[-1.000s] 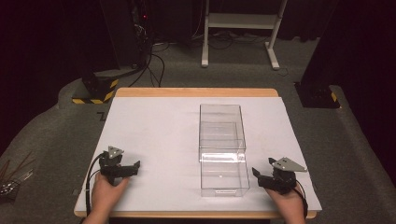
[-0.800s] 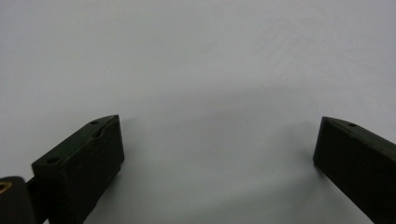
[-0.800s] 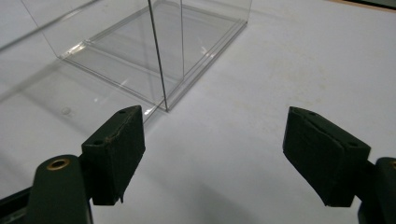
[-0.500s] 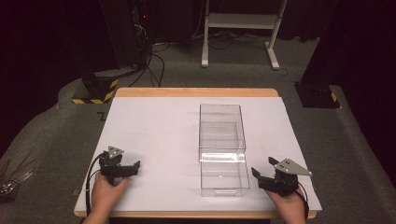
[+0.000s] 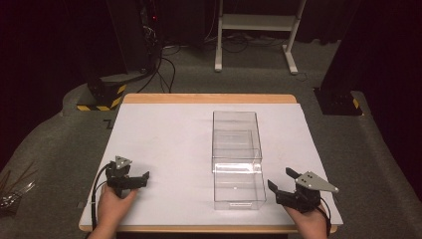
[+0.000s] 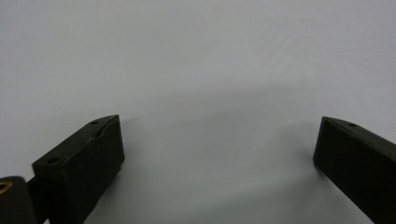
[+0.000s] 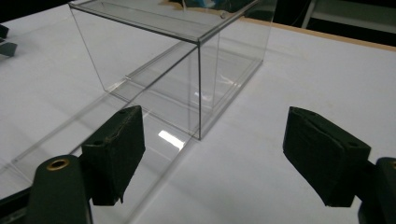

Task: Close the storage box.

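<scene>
a clear acrylic box (image 5: 237,158) stood right of centre on the white-covered bench (image 5: 164,134), its long axis running away from the person and its near section extended toward the front edge. the right tongs (image 5: 282,183) lay just beside the box's near right corner, jaws spread wide and empty. the left tongs (image 5: 141,179) rested well apart at the near left, jaws likewise wide over bare bench.

- Clear box (image 5: 237,157) stands on the table (image 5: 164,129), right of centre.
- Left gripper (image 5: 142,178) rests near the front-left edge, well apart from it.
- Right gripper (image 5: 281,180) sits just right of its near end.
</scene>
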A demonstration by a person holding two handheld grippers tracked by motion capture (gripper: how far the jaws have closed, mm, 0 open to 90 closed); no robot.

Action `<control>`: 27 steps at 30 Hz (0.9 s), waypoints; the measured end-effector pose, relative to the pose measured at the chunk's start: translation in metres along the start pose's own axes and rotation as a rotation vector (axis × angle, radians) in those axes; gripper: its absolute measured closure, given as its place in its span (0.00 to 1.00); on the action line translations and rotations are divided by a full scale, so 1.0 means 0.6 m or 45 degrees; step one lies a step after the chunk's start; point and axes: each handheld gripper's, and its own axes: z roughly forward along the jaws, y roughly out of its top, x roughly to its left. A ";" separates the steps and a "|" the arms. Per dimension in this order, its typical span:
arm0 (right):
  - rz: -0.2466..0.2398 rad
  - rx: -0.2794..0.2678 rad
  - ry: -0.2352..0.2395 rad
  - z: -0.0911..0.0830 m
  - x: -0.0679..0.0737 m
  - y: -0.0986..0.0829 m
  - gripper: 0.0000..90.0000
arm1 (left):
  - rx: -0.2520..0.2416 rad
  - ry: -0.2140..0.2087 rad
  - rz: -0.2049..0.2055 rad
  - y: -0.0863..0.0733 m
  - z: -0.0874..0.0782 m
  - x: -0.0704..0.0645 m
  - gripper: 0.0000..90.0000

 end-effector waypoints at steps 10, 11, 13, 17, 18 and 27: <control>-0.001 -0.054 0.051 -0.022 0.021 0.011 0.23 | 0.000 0.000 0.000 0.000 0.000 0.000 0.02; -0.004 -0.059 0.059 -0.024 0.024 0.012 0.23 | 0.000 -0.001 0.000 0.000 0.000 0.000 0.02; -0.007 -0.065 0.065 -0.026 0.029 0.012 0.23 | 0.000 -0.001 0.001 0.000 0.000 0.000 0.02; -0.013 -0.076 0.097 -0.030 0.041 0.011 0.23 | 0.000 0.000 0.000 0.000 0.000 0.000 0.02; -0.010 -0.074 0.105 -0.031 0.044 0.009 0.23 | 0.000 0.000 0.000 0.000 0.000 0.000 0.02; -0.030 -0.072 0.142 -0.039 0.066 0.001 0.23 | 0.000 0.000 0.000 0.000 0.000 0.000 0.02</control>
